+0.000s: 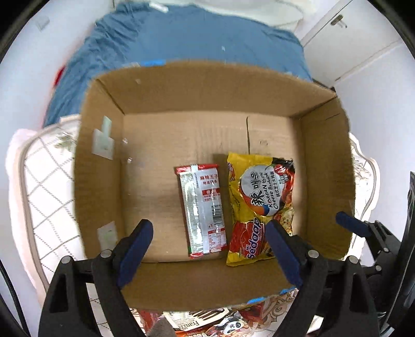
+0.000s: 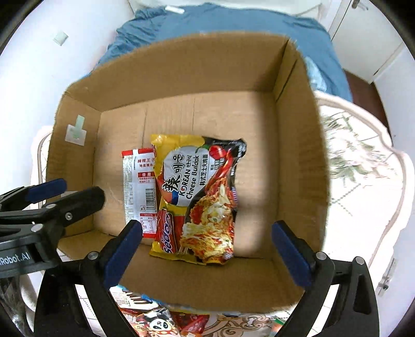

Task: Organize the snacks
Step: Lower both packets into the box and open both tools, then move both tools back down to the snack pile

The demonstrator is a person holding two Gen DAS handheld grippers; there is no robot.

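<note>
An open cardboard box [image 1: 181, 88] [image 2: 295, 129] holds two snack packets on its floor. A red and silver packet [image 1: 202, 210] [image 2: 138, 186] lies on the left. A yellow Korean cheese noodle packet [image 1: 259, 204] [image 2: 199, 197] lies beside it on the right. My left gripper [image 1: 207, 233] is open and empty above the box's near side. My right gripper [image 2: 207, 236] is open and empty above the noodle packet. The left gripper also shows at the left edge of the right wrist view [image 2: 46, 194], and a right gripper fingertip [image 1: 350, 223] shows in the left wrist view.
The box stands on a white patterned table [image 1: 46, 181] [image 2: 363, 168]. More snack packets [image 1: 207, 324] [image 2: 155, 316] lie on the table in front of the box. A blue cloth [image 1: 194, 39] [image 2: 233, 18] lies behind it.
</note>
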